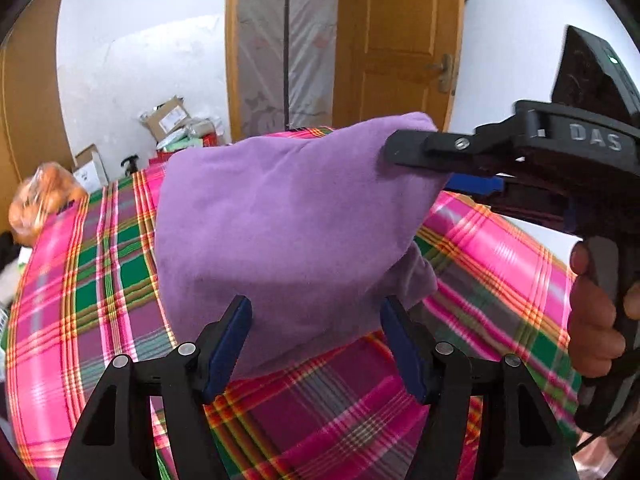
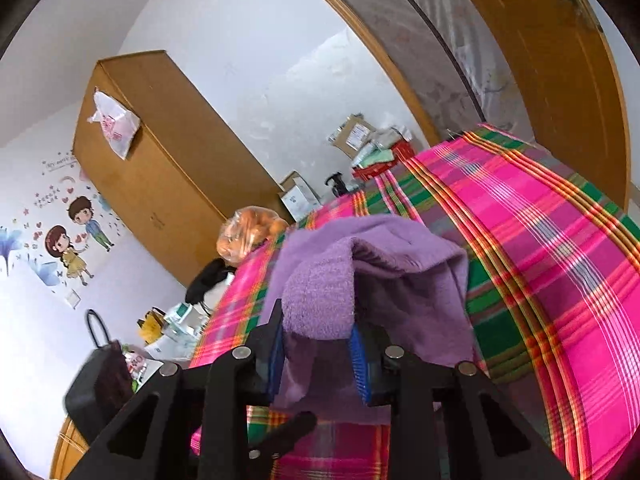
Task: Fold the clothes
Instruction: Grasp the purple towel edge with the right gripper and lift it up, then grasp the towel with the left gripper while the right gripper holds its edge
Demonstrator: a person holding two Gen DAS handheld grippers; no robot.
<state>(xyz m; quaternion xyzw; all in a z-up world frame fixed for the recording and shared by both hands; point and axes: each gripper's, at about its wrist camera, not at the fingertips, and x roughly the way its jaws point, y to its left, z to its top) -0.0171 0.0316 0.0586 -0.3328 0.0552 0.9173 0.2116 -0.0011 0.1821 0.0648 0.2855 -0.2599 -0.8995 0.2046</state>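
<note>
A purple fleece garment hangs lifted above the pink-and-green plaid sheet. My right gripper comes in from the upper right, shut on the garment's top corner, with a hand on its handle. In the right wrist view the bunched purple garment is pinched between the right gripper's blue pads. My left gripper is open at the bottom of the left wrist view. Its fingers stand wide apart, either side of the garment's lower edge; whether they touch it is unclear.
The plaid sheet covers a broad surface. A bag of oranges sits at its far left edge. Cardboard boxes lie on the floor by the wall, next to a wooden door. A wardrobe and a black bag stand on the left.
</note>
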